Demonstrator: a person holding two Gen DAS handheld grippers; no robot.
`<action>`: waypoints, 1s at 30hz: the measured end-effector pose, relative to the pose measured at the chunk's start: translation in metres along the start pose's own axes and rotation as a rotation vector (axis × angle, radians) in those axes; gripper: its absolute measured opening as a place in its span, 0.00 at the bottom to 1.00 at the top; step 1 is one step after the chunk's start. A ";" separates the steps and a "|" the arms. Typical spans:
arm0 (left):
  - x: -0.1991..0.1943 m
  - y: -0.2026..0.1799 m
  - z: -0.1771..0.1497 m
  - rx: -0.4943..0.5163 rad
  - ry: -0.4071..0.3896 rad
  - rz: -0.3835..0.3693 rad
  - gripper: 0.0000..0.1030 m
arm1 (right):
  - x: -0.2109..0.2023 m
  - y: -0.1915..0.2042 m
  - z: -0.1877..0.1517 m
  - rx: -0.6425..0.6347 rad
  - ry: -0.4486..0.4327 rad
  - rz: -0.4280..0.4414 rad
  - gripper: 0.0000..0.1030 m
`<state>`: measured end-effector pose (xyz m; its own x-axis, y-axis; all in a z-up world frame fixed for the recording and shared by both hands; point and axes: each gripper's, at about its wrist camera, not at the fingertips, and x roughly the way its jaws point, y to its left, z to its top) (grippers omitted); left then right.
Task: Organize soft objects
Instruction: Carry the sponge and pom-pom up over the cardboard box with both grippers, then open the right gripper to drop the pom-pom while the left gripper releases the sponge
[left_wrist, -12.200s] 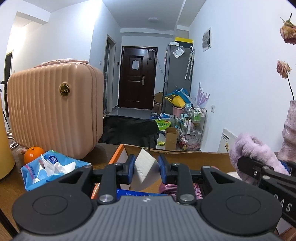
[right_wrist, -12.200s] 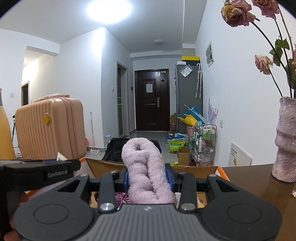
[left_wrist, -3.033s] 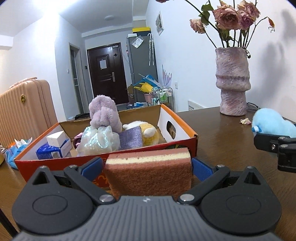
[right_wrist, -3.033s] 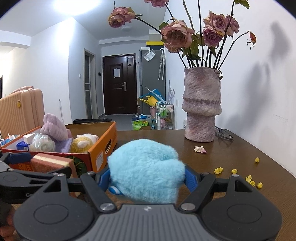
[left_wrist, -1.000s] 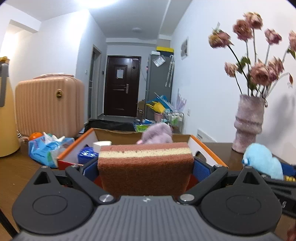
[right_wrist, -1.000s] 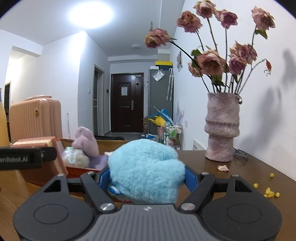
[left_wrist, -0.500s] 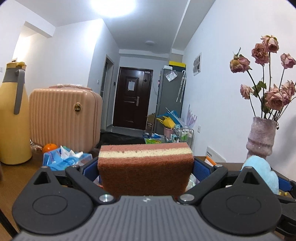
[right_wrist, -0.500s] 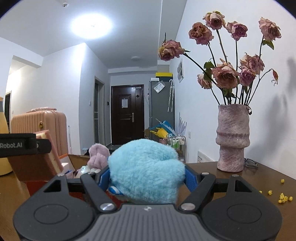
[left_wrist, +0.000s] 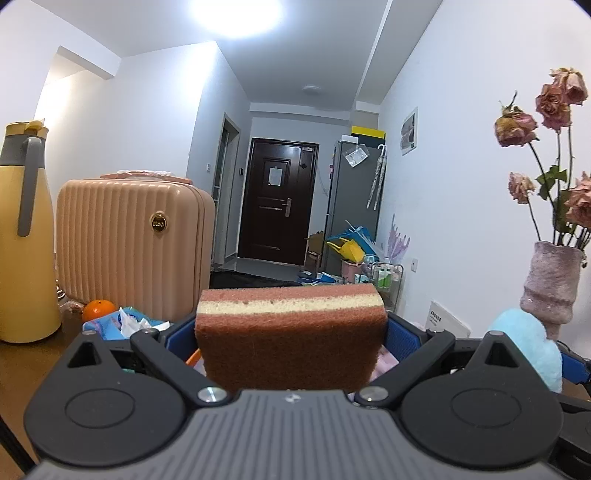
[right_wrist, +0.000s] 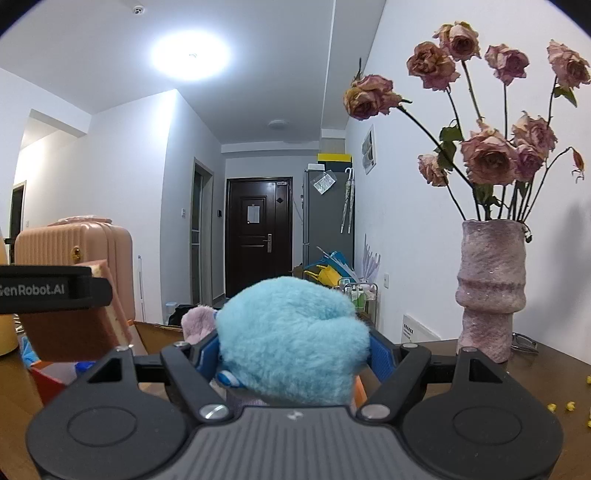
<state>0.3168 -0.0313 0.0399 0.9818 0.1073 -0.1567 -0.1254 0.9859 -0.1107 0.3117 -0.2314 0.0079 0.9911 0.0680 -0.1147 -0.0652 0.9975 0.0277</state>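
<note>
Currently logged, as I read both wrist views:

Step in hand: carrying two soft items to the cardboard box (right_wrist: 155, 334); I judge both are over or just short of it, neither released.
Left claw (left_wrist: 291, 332): closed on the scouring sponge (left_wrist: 291, 343), pads pressing both ends; sponge upright, brown face toward the camera.
Right claw (right_wrist: 293, 349): gripping the blue plush toy (right_wrist: 291, 339), which bulges above the pads.
Box contents seen: purple plush toy (right_wrist: 197, 325); the rest is hidden behind the held items.
Pose: both claws point nearly level, side by side, left claw just left of the right; each shows in the other's view.
Next move, my judgement: tip each claw downward over a free spot in the box, then part the pads; placing by feel is risky, since the interior is hidden.
Surroundings: vase of dried roses (right_wrist: 491, 291) on the surface at right; pink suitcase (left_wrist: 133, 251); yellow flask (left_wrist: 24, 236); orange (left_wrist: 98, 309).
</note>
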 end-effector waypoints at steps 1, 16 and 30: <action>0.005 0.000 0.000 0.000 0.001 0.002 0.98 | 0.005 0.001 0.000 0.000 -0.001 0.000 0.74; 0.071 -0.007 0.001 0.028 0.010 0.024 0.98 | 0.070 -0.001 0.002 0.005 0.030 -0.008 0.74; 0.095 -0.007 -0.005 0.054 0.029 -0.014 1.00 | 0.103 -0.001 -0.002 0.003 0.118 0.043 0.77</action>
<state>0.4103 -0.0289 0.0212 0.9787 0.0904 -0.1844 -0.1030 0.9929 -0.0598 0.4140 -0.2250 -0.0061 0.9667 0.1125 -0.2299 -0.1066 0.9936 0.0380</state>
